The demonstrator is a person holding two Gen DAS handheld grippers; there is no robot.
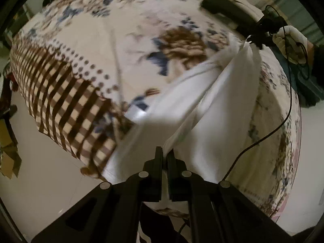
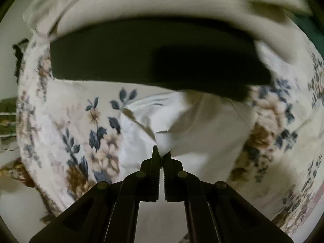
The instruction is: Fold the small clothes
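Note:
A white garment (image 1: 218, 109) is stretched above a bed with a floral cover (image 1: 105, 46). My left gripper (image 1: 165, 154) is shut on its near edge. My right gripper (image 1: 254, 40), held by a white-gloved hand (image 1: 289, 42), pinches the far corner at the upper right of the left wrist view. In the right wrist view my right gripper (image 2: 162, 154) is shut on a corner of the white garment (image 2: 202, 129), which hangs over the floral cover (image 2: 81, 125).
A dark folded item (image 2: 154, 60) lies on the bed beyond the garment; it also shows in the left wrist view (image 1: 224, 10). The cover's checked border (image 1: 66, 105) hangs over the bed's left edge above a pale floor (image 1: 46, 184). A black cable (image 1: 283, 117) trails from the right gripper.

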